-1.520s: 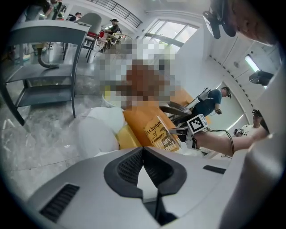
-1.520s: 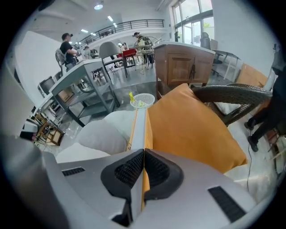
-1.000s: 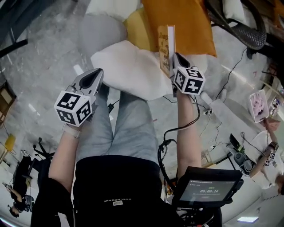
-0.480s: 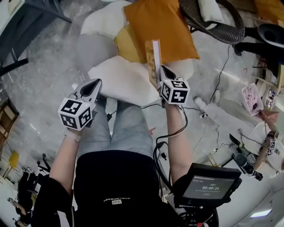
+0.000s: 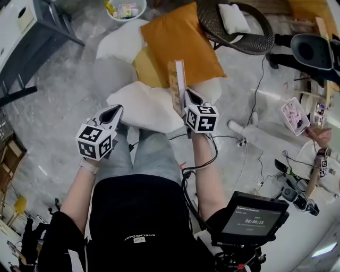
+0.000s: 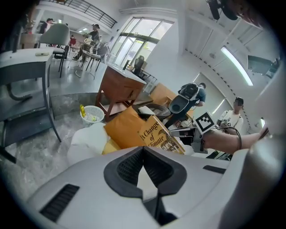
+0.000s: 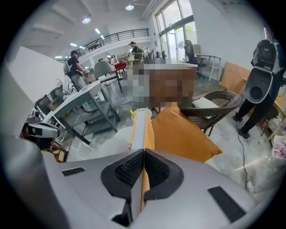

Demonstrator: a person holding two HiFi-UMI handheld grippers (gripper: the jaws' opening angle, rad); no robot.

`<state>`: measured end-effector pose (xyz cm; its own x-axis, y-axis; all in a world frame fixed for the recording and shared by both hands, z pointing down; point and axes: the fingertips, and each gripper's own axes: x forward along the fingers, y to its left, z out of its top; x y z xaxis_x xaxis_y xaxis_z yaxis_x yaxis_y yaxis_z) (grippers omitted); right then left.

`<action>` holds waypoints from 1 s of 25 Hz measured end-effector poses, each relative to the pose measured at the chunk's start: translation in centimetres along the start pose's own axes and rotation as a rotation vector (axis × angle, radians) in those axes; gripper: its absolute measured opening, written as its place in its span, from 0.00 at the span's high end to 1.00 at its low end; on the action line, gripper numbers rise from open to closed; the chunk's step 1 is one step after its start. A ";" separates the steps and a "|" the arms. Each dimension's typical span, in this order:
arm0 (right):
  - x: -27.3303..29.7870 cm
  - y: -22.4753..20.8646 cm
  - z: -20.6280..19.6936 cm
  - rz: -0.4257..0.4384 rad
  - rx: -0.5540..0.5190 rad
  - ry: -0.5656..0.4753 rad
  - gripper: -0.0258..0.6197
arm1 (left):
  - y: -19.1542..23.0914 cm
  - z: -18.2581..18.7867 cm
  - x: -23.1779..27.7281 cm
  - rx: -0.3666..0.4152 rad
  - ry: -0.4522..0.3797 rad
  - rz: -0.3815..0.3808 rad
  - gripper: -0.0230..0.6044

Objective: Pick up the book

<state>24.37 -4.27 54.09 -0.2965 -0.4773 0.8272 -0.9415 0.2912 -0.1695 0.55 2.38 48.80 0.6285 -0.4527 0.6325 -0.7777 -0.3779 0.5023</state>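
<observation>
Rn the right gripper [image 7: 144, 150] has its claw pinched tight on the thin orange-covered paperback book [image 5: 176, 84], grabbing it by the near bottom edge. Book's upright in the air over the cushion pile, not touching anything else. Its printed cover faces left, white page edge on the right.

Left gripper [image 6: 143, 148] is off to the left, well apart from the book, claw tips pressed together w/ nothing between them.

Below the book there's a puffy white cushion [image 5: 143, 109] nearest the person's grey trouser legs [image 5: 154, 154]. A small yellow cushion [image 5: 143, 66] is just past that, then a big square orange cushion [image 5: 180, 37] further out. Far right is a dark wicker chair [image 5: 239, 32] w/ a white pad. Far left is a white mesh basket [image 5: 125, 7] on the grey marbled floor [image 5: 64, 95].
</observation>
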 end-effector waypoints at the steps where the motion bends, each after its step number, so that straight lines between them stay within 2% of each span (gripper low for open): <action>1: -0.7 0.3 0.1 0.001 0.003 -0.004 0.92 | -0.4 0.3 -0.4 0.007 -0.001 -0.003 0.94; 12: -6.3 2.2 2.6 0.004 0.059 -0.075 0.92 | -3.3 4.6 -2.5 0.064 -0.035 -0.017 0.94; 25: -12.7 3.4 5.7 0.017 0.039 -0.123 0.92 | -8.3 11.3 -4.6 0.156 -0.104 -0.040 0.94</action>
<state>24.02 -1.94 39.90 -0.3278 -0.5710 0.7526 -0.9409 0.2693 -0.2056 4.24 -1.57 35.05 0.6632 -0.5123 0.5456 -0.7458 -0.5142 0.4236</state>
